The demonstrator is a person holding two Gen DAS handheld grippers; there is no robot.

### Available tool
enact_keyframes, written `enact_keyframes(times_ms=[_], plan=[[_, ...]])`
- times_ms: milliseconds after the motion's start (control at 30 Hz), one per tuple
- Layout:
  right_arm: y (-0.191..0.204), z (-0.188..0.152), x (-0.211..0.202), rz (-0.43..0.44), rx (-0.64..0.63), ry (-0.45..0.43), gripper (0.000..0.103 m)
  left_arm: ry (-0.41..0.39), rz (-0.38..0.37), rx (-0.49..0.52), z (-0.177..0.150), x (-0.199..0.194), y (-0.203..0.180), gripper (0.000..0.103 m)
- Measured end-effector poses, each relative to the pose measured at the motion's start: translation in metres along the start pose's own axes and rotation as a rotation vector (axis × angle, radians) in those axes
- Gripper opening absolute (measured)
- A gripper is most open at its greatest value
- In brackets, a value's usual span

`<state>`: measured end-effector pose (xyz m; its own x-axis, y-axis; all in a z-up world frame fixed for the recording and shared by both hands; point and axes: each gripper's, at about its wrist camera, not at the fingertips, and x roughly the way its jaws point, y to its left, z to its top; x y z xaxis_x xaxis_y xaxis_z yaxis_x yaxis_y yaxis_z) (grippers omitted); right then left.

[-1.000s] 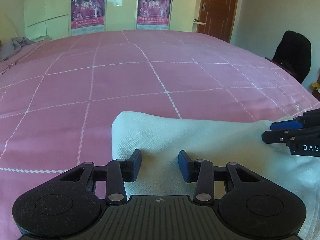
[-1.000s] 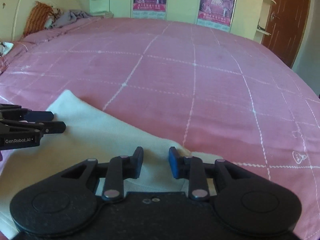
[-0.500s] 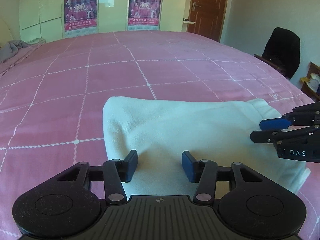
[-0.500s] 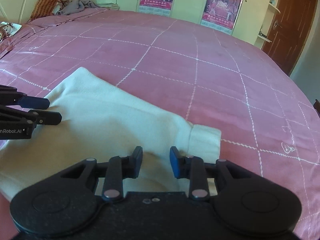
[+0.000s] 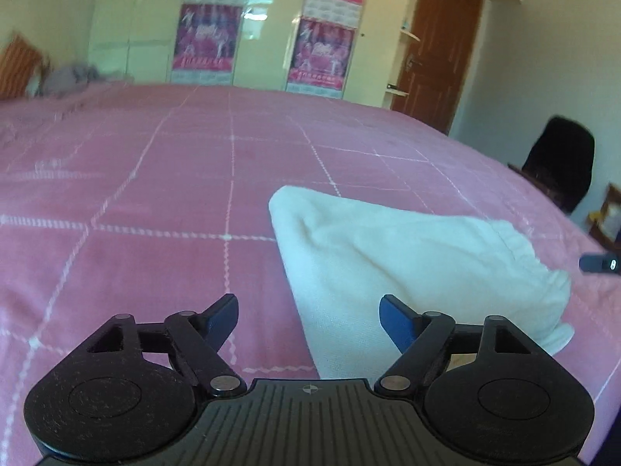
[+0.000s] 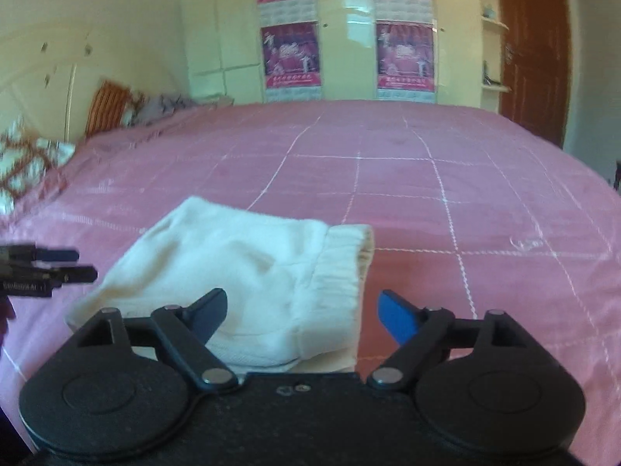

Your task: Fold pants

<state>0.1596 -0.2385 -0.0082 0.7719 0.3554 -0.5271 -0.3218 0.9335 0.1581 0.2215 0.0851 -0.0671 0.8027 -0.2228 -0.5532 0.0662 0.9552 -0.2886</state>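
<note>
Near the pink checked bedspread's [image 5: 155, 202] front edge, folded cream fleece pants [image 5: 407, 256] lie released. Left gripper [image 5: 308, 310] and right gripper [image 6: 302, 306] have just been opening, both wide and empty, letting the fold settle.

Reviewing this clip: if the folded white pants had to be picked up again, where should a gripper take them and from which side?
Probably the elastic waistband of the pants, from the right: it is a thick, gathered edge with layers stacked there. The right gripper, jaws just opened and empty, is nearest.
</note>
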Motion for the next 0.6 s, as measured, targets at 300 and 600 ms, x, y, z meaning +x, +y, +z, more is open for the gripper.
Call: enact_keyframes(times_ms=[300,600], plan=[[-0.127,-0.041,0.062,0.379,0.719,0.193,0.079,0.213,-0.412,-0.510,-0.010,0.062,0.071,0.064],[-0.124,-0.031,0.107,0.516,0.668,0.264,0.062,0.250,-0.596,-0.671,-0.016,0.119,0.090,0.043]])
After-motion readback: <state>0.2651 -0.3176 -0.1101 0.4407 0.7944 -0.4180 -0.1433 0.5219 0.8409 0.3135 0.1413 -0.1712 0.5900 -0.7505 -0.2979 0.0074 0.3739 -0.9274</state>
